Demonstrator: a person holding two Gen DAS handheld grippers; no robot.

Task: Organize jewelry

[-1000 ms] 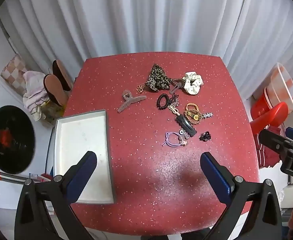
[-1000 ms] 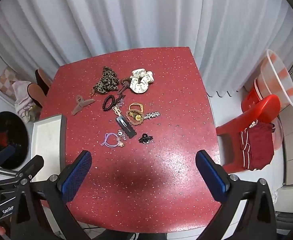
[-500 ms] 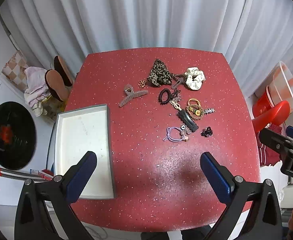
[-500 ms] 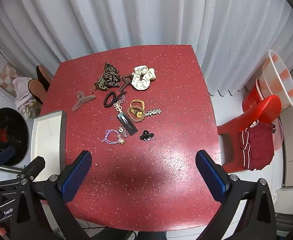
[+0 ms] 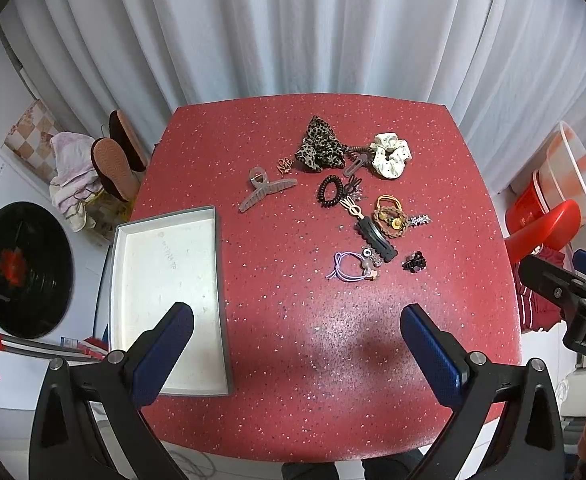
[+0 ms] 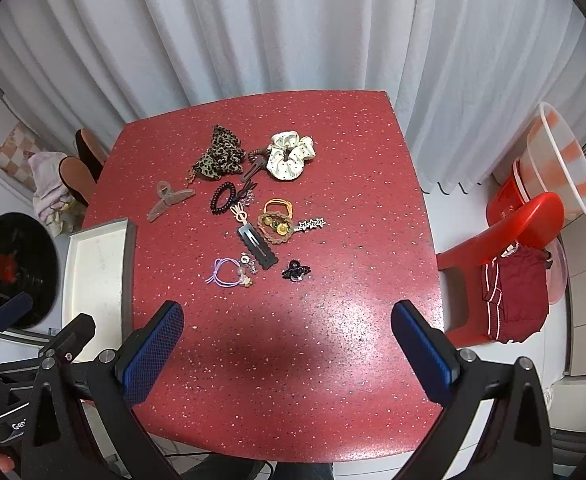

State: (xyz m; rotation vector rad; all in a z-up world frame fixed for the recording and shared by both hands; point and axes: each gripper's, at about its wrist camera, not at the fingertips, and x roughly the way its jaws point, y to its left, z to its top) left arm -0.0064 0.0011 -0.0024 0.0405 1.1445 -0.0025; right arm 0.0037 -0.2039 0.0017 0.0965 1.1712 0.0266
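Table [image 5: 301,360], red w/ white speckles, fills both views; everything below is placed relative to it. White curtain [image 5: 293,28] hangs behind its far edge. Red plastic chair [image 6: 505,240] stands off its right side, dark red cloth on the seat.

White tray [image 5: 165,264] w/ grey rim lies at the table's left edge, nothing in it.

Left tongs [image 5: 297,348] hover over the table's near part, jaws spread wide, nothing between them; left finger sits over the tray's near end. Right tongs [image 6: 287,346] also over the near part, wide apart, nothing gripped.

Jewelry & hair bits sit in a loose cluster on the table's centre to far half, well ahead of both tongs, apart from the tray:
- leopard scrunchie [image 5: 319,150], farthest back
- white dotted scrunchie [image 5: 391,156] near it, to the right, a brown clip and coil tie between the two
- grey claw clip [image 5: 263,192], toward the tray side
- black coil tie [image 5: 330,192], mid-cluster
- black snap clip [image 5: 377,238], touching a braided brown band w/ orange tie [image 5: 391,216]
- purple hair tie [image 5: 349,268], nearest the tongs
- small black claw clip [image 5: 414,263], just right of it
- star clip [image 6: 312,224], small, right edge of the cluster
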